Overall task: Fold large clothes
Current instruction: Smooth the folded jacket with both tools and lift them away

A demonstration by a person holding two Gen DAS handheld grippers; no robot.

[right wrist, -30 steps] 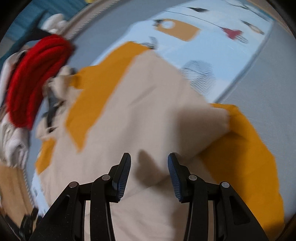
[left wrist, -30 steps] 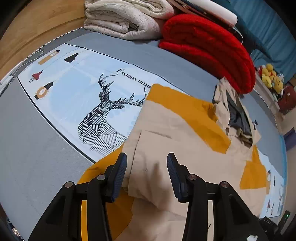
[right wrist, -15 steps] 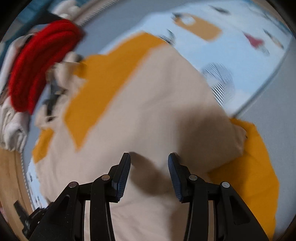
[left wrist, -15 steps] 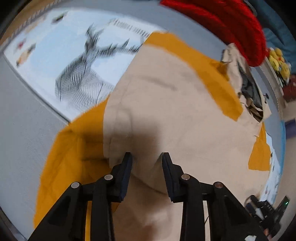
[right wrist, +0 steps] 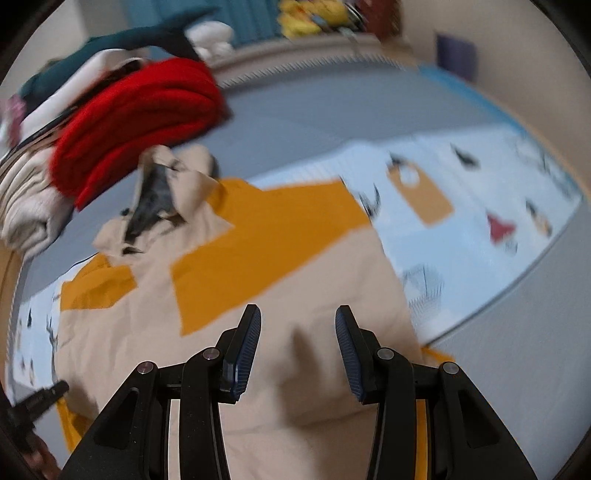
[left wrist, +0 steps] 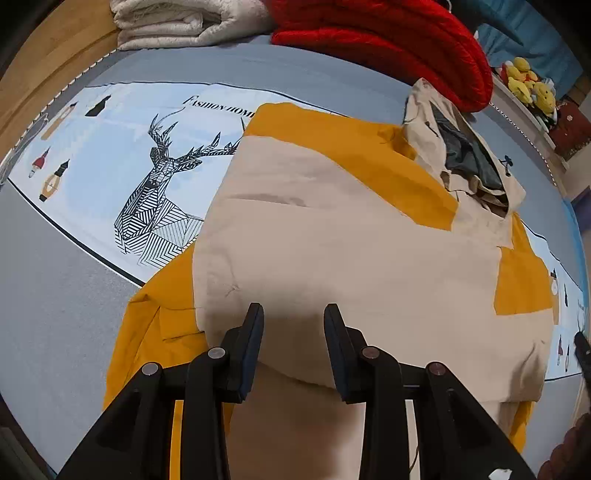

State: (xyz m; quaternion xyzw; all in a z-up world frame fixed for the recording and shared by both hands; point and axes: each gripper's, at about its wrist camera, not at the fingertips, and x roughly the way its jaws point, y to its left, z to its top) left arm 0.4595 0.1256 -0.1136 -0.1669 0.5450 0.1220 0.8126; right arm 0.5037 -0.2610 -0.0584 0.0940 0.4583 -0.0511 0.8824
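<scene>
Hovering spread and empty, the left claw (left wrist: 293, 341) and right claw (right wrist: 298, 349) face the beige-and-mustard hooded garment (left wrist: 351, 251), its hood lying farthest away.

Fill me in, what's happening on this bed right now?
A person with a handheld gripper in each hand is folding a large beige-and-mustard hooded jacket spread on a grey bed cover with a deer-print panel. Both the left gripper and right gripper are open above the jacket's near portion, gripping nothing. The jacket's side parts look folded inward already, hood pointing toward a folded red blanket and a folded cream blanket at the far edge.
</scene>
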